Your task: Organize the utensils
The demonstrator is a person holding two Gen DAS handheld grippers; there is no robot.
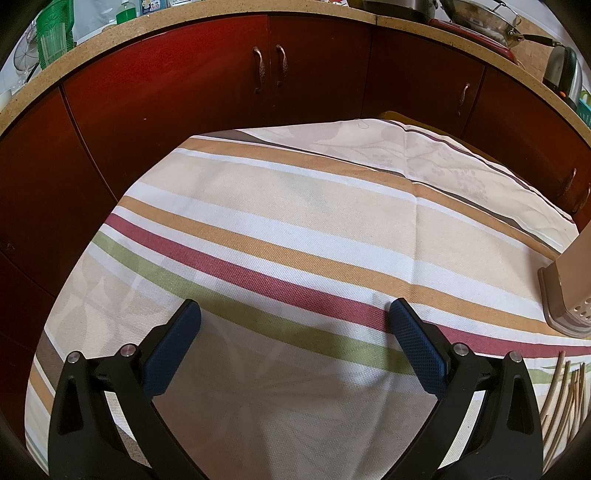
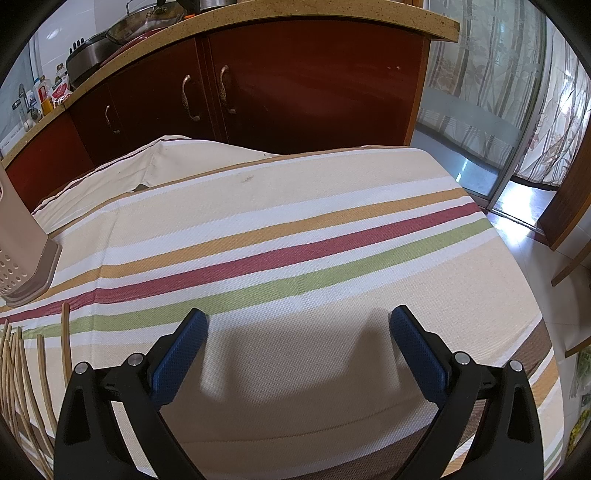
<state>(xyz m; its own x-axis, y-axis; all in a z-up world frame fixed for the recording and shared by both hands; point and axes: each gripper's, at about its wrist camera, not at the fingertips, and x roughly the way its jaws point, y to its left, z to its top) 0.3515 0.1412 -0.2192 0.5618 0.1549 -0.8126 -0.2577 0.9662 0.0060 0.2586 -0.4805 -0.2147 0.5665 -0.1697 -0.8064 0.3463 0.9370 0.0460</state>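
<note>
Several wooden chopsticks (image 1: 561, 395) lie loose on the striped tablecloth (image 1: 295, 229) at the lower right of the left wrist view; they also show at the lower left of the right wrist view (image 2: 22, 369). A beige perforated utensil holder (image 1: 569, 288) stands upright behind them, and it also shows at the left edge of the right wrist view (image 2: 26, 258). My left gripper (image 1: 293, 314) is open and empty above the cloth, left of the chopsticks. My right gripper (image 2: 299, 321) is open and empty, right of the chopsticks.
Red cabinets (image 1: 184, 96) under a speckled countertop (image 2: 295, 14) stand just behind the table. The countertop carries a wok (image 1: 480, 18), pots and bottles. A glass door with curtains (image 2: 498, 92) and a wooden chair (image 2: 576, 266) are to the right of the table.
</note>
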